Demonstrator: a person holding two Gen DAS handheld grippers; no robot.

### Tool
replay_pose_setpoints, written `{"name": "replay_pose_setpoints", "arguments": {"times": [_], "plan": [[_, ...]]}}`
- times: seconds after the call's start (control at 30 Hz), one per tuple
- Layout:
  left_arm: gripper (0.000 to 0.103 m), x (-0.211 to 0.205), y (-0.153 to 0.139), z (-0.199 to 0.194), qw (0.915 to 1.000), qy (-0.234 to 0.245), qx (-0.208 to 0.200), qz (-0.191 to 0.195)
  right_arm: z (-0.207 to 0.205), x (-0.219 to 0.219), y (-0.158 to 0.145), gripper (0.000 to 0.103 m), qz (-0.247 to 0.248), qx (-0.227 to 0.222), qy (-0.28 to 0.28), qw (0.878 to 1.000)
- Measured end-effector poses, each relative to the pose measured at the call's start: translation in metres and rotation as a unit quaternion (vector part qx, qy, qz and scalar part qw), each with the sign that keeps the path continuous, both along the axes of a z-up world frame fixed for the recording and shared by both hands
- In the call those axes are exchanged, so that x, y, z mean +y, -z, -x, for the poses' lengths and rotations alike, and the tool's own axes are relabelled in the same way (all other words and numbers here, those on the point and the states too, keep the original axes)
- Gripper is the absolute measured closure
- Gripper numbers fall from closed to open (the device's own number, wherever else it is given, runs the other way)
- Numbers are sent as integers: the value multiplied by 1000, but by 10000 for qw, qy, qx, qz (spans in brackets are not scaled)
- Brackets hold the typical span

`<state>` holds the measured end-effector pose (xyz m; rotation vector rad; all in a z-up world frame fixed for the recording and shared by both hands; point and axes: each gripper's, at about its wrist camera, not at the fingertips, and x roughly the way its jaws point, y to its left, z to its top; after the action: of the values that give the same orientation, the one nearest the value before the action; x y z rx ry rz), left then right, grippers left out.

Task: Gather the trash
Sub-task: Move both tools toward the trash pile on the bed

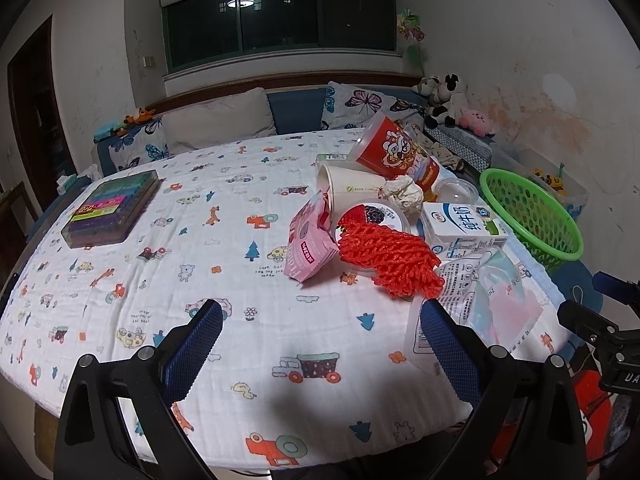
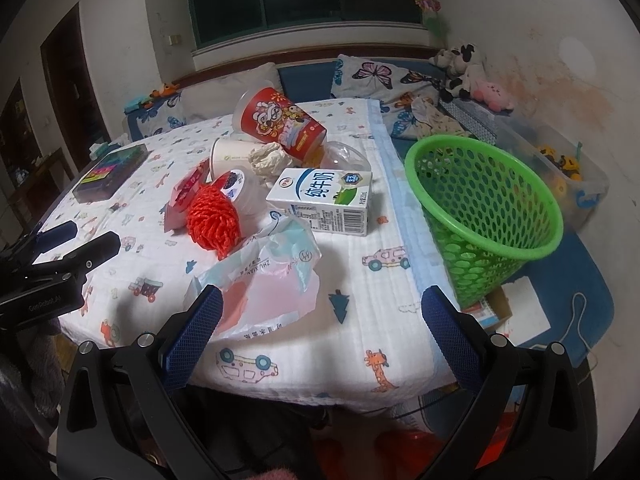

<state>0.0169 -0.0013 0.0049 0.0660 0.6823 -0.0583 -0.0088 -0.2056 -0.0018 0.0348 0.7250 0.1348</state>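
A box [image 1: 110, 209] sits near the table's [image 1: 224, 264] left edge. The left gripper [image 1: 322, 344] hangs open and empty over the near edge. Trash clusters toward the right edge: pouch [image 1: 310, 240], red net [image 1: 390, 258], cup [image 1: 396, 152], carton [image 2: 324, 196], bag [image 2: 268, 280]. The right gripper [image 2: 322, 332] gapes, empty, by the bag; a basket [image 2: 486, 216] stands beyond the right edge

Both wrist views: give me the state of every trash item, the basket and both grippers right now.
left gripper: open, empty
right gripper: open, empty
green basket: tilted, no trash seen inside
milk carton: lying flat
red cup: tipped over
white paper cup: on its side
paper ball: crumpled
plastic wrapper: crumpled, nearest right gripper
red net: bunched
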Motion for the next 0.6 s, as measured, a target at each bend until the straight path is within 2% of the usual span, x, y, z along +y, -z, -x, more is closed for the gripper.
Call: {"name": "replay_pose_setpoints", "arguments": {"times": [0.6], "plan": [[7, 7, -2, -24, 9999, -78, 52, 79, -22, -1, 0, 4, -28, 20, -88, 10000]]}}
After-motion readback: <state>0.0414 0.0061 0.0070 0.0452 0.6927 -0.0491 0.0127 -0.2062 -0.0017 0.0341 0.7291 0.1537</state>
